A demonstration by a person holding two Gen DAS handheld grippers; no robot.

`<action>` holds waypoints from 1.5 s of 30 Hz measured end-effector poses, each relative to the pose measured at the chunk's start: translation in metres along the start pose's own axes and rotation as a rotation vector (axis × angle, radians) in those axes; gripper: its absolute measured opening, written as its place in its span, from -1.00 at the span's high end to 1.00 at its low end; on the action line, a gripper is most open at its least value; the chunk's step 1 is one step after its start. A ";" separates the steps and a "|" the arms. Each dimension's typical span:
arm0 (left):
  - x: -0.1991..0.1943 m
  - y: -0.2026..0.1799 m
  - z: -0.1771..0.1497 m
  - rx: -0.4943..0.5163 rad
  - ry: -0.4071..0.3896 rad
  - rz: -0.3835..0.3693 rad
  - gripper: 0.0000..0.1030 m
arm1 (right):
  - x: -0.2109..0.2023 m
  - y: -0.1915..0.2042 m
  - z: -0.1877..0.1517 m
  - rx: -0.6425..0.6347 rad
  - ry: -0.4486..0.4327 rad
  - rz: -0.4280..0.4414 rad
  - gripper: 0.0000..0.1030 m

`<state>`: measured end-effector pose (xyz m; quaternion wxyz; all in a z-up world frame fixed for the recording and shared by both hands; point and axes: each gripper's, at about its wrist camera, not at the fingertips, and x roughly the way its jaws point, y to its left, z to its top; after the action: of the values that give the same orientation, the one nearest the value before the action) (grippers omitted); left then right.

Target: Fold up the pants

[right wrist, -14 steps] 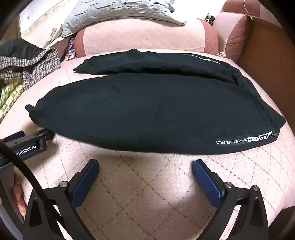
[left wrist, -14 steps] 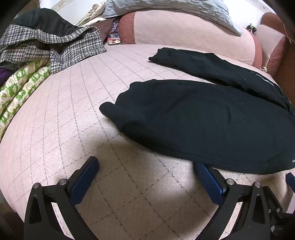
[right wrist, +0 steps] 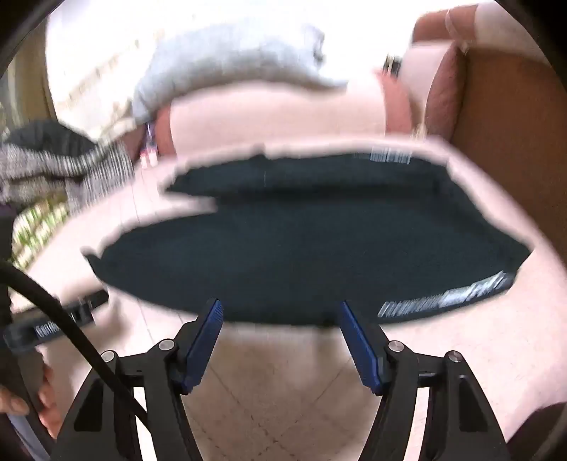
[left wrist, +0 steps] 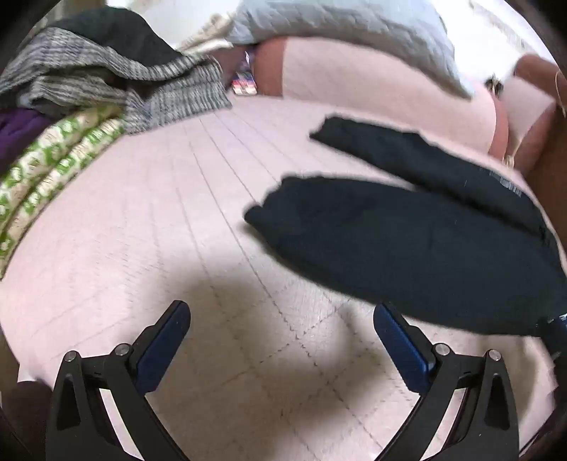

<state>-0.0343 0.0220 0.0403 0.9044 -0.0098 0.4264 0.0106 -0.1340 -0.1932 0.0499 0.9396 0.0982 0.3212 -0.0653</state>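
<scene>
Black pants (left wrist: 418, 248) lie flat on the pink quilted bed (left wrist: 149, 220), both legs pointing left; they also show in the right wrist view (right wrist: 301, 244), with white lettering near the waistband at the right. My left gripper (left wrist: 281, 319) is open and empty, over bare bed just left of the near leg's edge. My right gripper (right wrist: 280, 312) is open, jaws partly closed in, its fingertips at the near edge of the pants. Both views are blurred.
A pile of clothes, grey checked (left wrist: 117, 81) and green patterned (left wrist: 46, 177), sits at the left. A pink bolster (left wrist: 372, 85) and grey quilted pillow (left wrist: 336, 25) lie at the back. A brown headboard (right wrist: 506, 149) stands at the right. The left gripper's body shows in the right view (right wrist: 56, 322).
Both grippers have moved; both views are now blurred. The right gripper's jaws have narrowed and its tips have reached the pants' near edge. The left view has shifted leftwards.
</scene>
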 end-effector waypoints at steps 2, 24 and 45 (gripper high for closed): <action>-0.016 -0.005 0.007 -0.015 -0.033 -0.014 -1.00 | -0.031 -0.004 0.016 0.004 -0.126 0.018 -0.41; -0.043 -0.153 -0.033 0.156 0.092 -0.215 -1.00 | -0.161 0.070 0.086 0.110 -0.358 0.536 -0.48; -0.061 -0.034 0.022 0.043 -0.116 -0.174 -1.00 | -0.058 -0.063 0.065 0.048 -0.011 -0.004 -0.80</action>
<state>-0.0550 -0.0124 0.1015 0.9250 -0.0267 0.3713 -0.0765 -0.1522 -0.2654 0.1270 0.9386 0.1197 0.3148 -0.0753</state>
